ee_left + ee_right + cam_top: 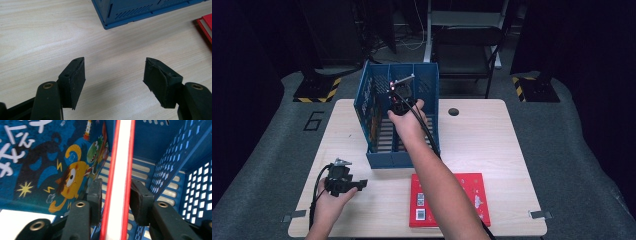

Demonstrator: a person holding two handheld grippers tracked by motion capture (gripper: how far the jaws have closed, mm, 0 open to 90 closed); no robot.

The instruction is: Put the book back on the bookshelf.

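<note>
A blue slotted crate (384, 160) with dividers stands on the wooden table (492, 140). My right gripper (401, 95) reaches down into it. In the right gripper view its jaws (116, 182) straddle an upright red-covered book (120, 157) with white page edges, and a thin gap shows on each side. A blue picture book (50, 170) with a cartoon monster stands in the crate just left of it. My left gripper (362, 183) rests low over the table's front left, open (114, 70), with bare wood between its pads.
A second red book (467, 192) lies flat near the table's front edge, right of centre; its corner (206, 25) and the crate's corner (130, 12) appear ahead of the left gripper. A folding chair (467, 45) stands beyond the table.
</note>
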